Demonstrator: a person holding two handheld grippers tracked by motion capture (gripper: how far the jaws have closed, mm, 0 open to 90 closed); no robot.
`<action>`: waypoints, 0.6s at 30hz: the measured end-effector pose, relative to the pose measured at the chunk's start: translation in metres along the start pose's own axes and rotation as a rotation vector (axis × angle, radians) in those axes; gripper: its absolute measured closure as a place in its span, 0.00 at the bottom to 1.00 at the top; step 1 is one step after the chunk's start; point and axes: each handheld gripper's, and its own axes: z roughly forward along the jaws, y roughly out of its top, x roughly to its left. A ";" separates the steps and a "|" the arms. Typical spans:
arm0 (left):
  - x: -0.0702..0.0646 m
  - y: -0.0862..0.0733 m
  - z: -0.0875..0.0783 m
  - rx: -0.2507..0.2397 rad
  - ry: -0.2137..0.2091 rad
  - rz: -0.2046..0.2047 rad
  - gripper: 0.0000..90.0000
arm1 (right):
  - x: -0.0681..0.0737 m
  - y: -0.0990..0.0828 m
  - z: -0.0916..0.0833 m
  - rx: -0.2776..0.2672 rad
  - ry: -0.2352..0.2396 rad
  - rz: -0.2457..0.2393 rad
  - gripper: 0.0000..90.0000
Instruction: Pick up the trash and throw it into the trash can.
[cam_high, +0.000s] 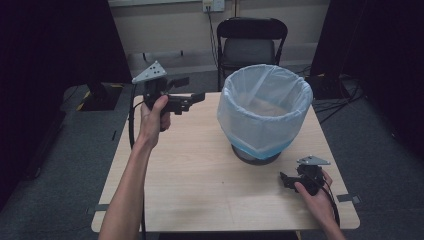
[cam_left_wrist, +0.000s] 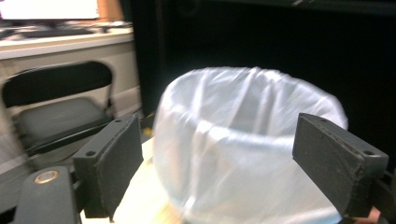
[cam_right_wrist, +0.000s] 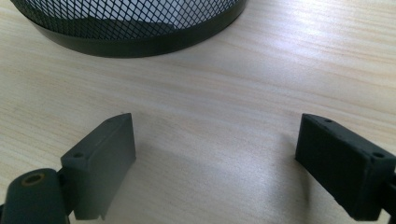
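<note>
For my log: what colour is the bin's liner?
The liner is translucent white, bluish at its lower edge; clearest in the high view.

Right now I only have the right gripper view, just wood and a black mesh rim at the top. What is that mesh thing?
Observer: It is the base of a mesh waste bin lined with a pale plastic bag, standing on the table.
Operator: Where is my other gripper?
Observer: The left gripper is held up above the table's far left corner, jaws open, pointing toward the bag.
Operator: And where is my right one relative to the bin?
Observer: The right gripper sits low near the table's right front corner, jaws open, apart from the bin.
</note>
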 end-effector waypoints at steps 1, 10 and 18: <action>0.001 -0.004 -0.004 0.001 0.004 -0.010 0.17 | 0.000 0.000 0.000 0.000 0.000 0.000 0.12; 0.011 -0.038 -0.033 0.045 0.018 -0.037 0.17 | 0.000 0.000 0.000 0.000 0.000 0.000 0.12; 0.005 -0.067 -0.056 0.099 0.084 -0.010 0.18 | 0.000 0.000 0.000 0.000 0.000 0.000 0.12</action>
